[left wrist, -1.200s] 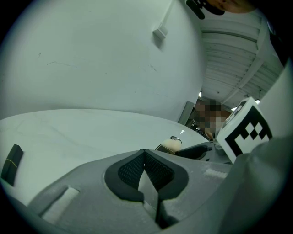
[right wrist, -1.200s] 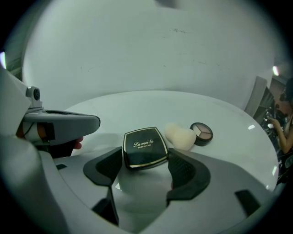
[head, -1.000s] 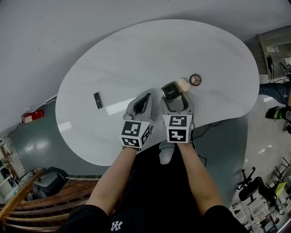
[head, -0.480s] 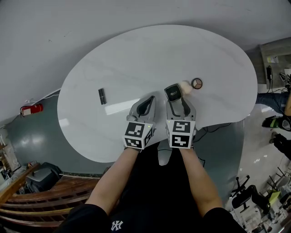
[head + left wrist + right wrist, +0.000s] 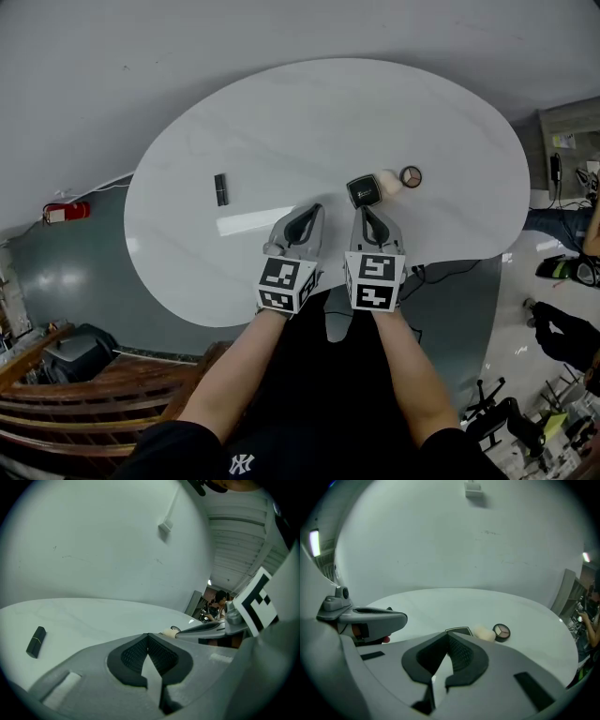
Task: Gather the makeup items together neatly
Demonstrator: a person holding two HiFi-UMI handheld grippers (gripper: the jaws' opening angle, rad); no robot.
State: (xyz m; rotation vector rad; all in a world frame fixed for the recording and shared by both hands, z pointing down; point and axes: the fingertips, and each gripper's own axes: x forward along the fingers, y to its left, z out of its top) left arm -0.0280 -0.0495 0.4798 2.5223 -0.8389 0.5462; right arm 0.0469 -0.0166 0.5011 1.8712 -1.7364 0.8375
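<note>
— How do our tongs stand?
— Both are clenched on nothing. Our left gripper (image 5: 310,210) has its jaws pressed together. The jaws of our right gripper (image 5: 365,212) have only just closed, also empty.
— And the makeup?
— The square black compact (image 5: 364,191) lies at twelve o'clock, just past our right tips. The cream sponge (image 5: 388,183) and the round eyeshadow pot (image 5: 411,176) sit in a row towards one o'clock (close-packed; whether they touch, we cannot tell). The black lipstick (image 5: 221,188) lies well apart at ten o'clock on the white table (image 5: 309,112).

White NY logo (image 5: 241,464) on the black shirt (image 5: 319,375); print on the square compact (image 5: 364,191) illegible.
</note>
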